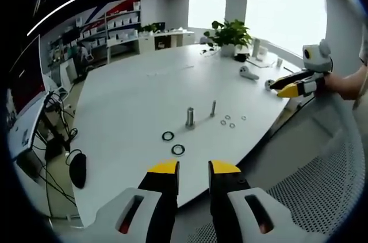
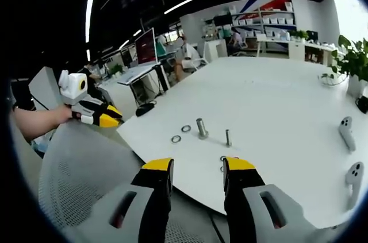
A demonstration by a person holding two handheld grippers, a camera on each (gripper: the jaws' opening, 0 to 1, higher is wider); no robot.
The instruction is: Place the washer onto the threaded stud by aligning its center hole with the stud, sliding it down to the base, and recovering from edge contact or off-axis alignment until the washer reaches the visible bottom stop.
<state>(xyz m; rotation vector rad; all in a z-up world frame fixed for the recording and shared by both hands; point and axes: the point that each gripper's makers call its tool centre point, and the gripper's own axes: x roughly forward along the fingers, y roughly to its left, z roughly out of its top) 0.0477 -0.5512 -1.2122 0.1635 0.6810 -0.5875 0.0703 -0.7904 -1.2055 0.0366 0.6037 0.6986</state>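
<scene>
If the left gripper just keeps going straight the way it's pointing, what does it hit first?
Probably the near edge of the white table. The left gripper, open and empty, sits off that edge. Past it, the closest thing in line looks like a dark washer, then the thick stud. Depth is hard to judge here.

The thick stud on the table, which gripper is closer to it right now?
Hard to call; neither is clearly closer. The left gripper and the right gripper both hover off the table edge, short of the thick stud.
</scene>
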